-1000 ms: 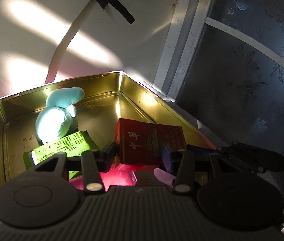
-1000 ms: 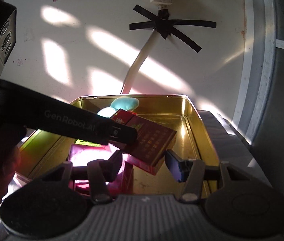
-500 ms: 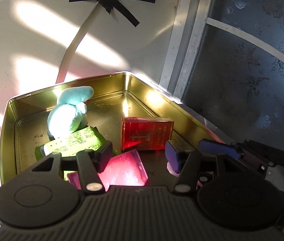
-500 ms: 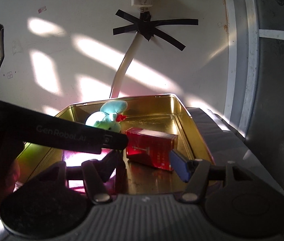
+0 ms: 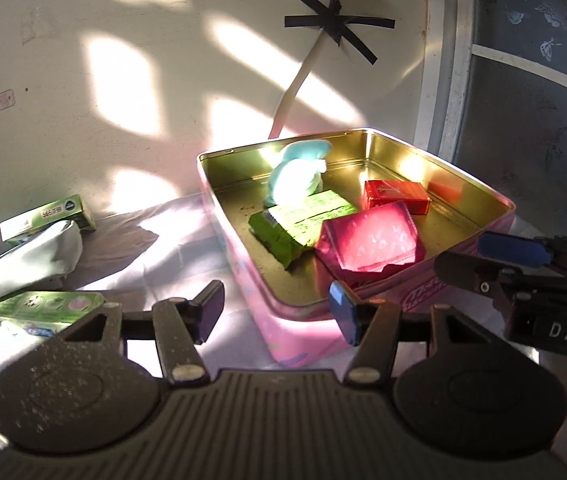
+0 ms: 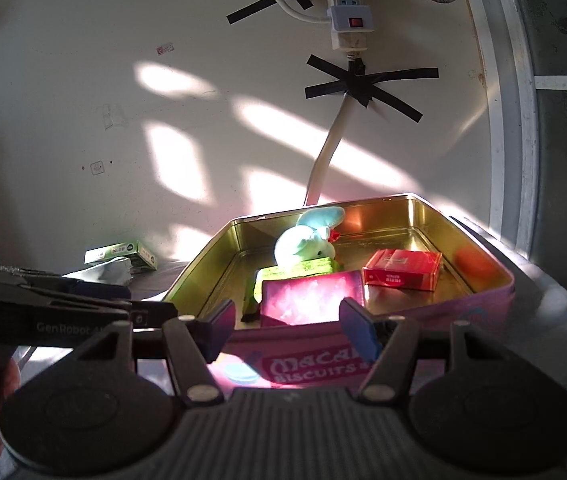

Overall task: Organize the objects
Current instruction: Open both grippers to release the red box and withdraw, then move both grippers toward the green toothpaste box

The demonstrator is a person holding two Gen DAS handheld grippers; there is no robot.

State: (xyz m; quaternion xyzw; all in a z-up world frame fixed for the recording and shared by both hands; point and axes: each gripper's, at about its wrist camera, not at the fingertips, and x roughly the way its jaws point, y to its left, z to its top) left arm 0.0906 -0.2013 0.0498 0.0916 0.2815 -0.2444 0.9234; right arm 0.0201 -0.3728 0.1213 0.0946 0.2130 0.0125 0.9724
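Note:
An open biscuit tin [image 5: 283, 145], pink outside and gold inside, stands on a cloth-covered surface by the wall. In it lie a teal plush toy [image 5: 295, 176], a green packet [image 5: 299, 220], a pink packet [image 5: 371, 236] and a red box [image 5: 397, 196]. My left gripper [image 5: 277, 314] hangs open before the tin's near left corner, nothing between its fingers. My right gripper [image 6: 288, 330] stands open in front of the tin's [image 6: 463, 312] front wall, also with nothing in it. The red box [image 6: 403, 270] lies flat at the tin's right side.
Left of the tin lie a green box [image 5: 47, 216] near the wall, a white pouch [image 5: 23, 256] and a second green box [image 5: 39, 308] nearer to me. A power strip [image 6: 349, 4] and a taped cable [image 6: 323, 160] are on the wall. A window frame rises at the right.
The left gripper let go of the red box, which now lies in the tin. Both grippers drew back out of the tin, and the left view swung leftward.

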